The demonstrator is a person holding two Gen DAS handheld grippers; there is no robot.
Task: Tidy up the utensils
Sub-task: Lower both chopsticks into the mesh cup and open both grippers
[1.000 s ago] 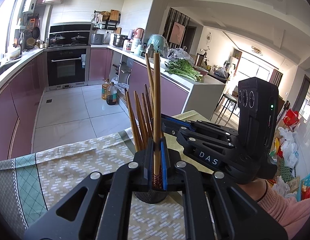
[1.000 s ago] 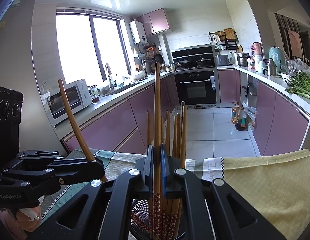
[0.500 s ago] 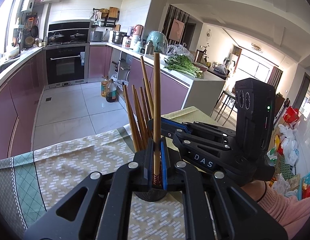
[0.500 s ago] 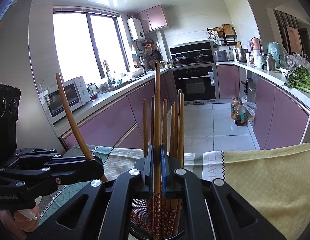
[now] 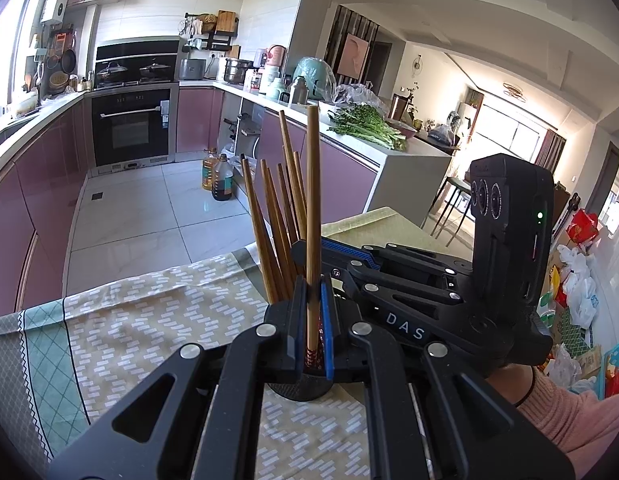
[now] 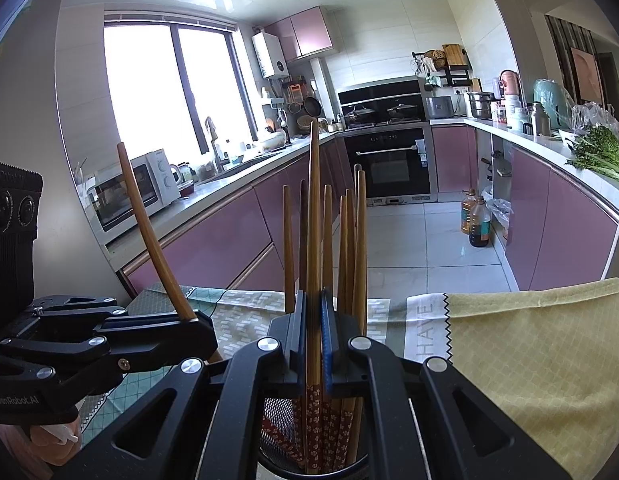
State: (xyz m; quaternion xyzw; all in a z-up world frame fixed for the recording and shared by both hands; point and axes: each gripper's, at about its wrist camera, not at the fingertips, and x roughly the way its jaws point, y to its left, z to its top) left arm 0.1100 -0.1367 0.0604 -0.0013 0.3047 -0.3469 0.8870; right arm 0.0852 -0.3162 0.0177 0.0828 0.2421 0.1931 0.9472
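Chopstick (image 5: pixel 312 216) clamped in left hand-held gripper (image 5: pixel 312 334), another (image 6: pixel 314 240) in right hand-held gripper (image 6: pixel 314 344).

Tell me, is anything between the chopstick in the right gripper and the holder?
Nothing visible blocks it. The right gripper holds its wooden chopstick already inside the black mesh holder, among the other brown chopsticks.
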